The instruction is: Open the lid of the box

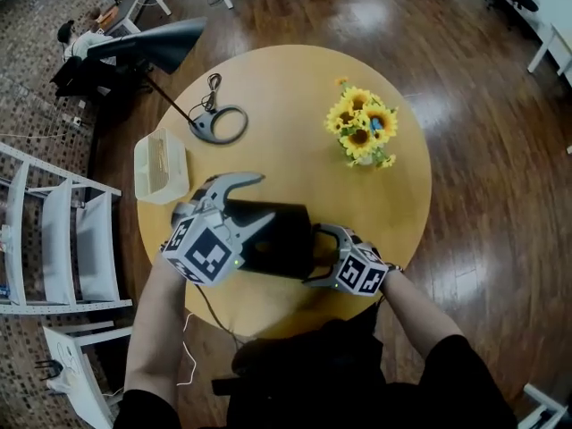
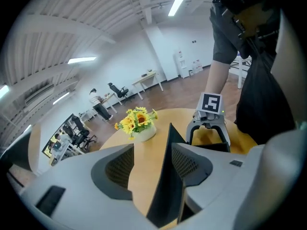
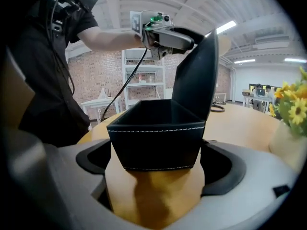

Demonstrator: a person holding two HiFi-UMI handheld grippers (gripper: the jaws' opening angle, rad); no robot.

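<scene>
A black box with white stitching stands near the front edge of the round wooden table. Its lid is raised nearly upright at the far side. My right gripper is shut on the box's right end, a finger against each side wall. My left gripper hovers over the box at its left, open. In the left gripper view the lid stands edge-on between the jaws, close against the right finger, with a wide gap to the left one. The box's inside looks empty.
A vase of sunflowers stands at the table's back right. A white container sits at the left edge, beside a black desk lamp with a ring base. White shelving stands on the floor to the left.
</scene>
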